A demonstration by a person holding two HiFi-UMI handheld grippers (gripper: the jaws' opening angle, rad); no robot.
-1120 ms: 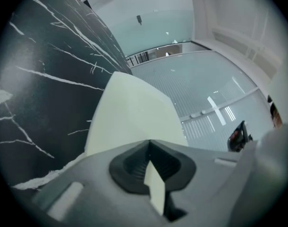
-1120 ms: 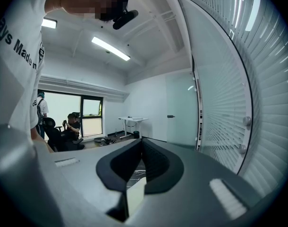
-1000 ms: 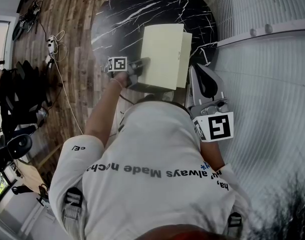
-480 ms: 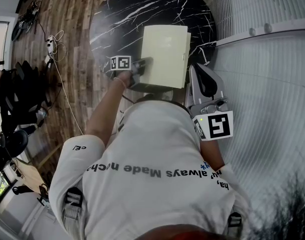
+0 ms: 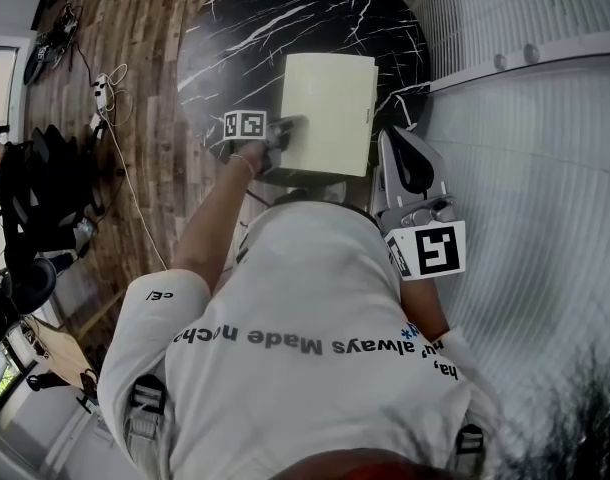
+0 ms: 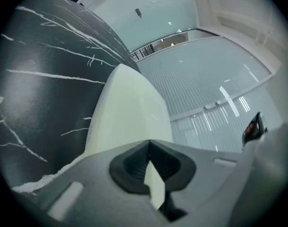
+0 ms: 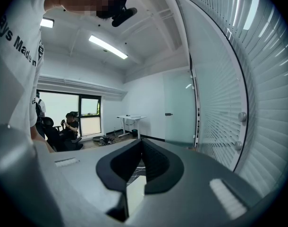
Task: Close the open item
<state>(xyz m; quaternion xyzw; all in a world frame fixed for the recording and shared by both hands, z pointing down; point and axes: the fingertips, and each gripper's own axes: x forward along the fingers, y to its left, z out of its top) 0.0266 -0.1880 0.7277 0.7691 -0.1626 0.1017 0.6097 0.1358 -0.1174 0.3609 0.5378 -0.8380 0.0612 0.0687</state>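
A pale yellow-green box point(image 5: 330, 113) lies on the round black marble table point(image 5: 285, 18), near its front edge, with its lid almost flat. My left gripper point(image 5: 290, 130) is shut, and its tips rest against the box's left edge. In the left gripper view the jaws meet with nothing between them, and the box point(image 6: 130, 112) lies just beyond them on the table point(image 6: 40, 79). My right gripper point(image 5: 395, 138) hangs to the right of the box, apart from it, shut and empty. In the right gripper view its jaws meet at the tip point(image 7: 141, 141).
A frosted glass wall with blinds point(image 5: 525, 168) runs close along the right. Wooden floor point(image 5: 145, 28) lies left of the table, with a power strip and cables point(image 5: 103, 88) and dark office chairs point(image 5: 35, 188). A seated person point(image 7: 68, 124) and a desk point(image 7: 130, 119) are far off.
The box lid has come down: the side strip seen at its right edge has narrowed. My left gripper has shifted slightly right along with it. The right gripper has stayed still.
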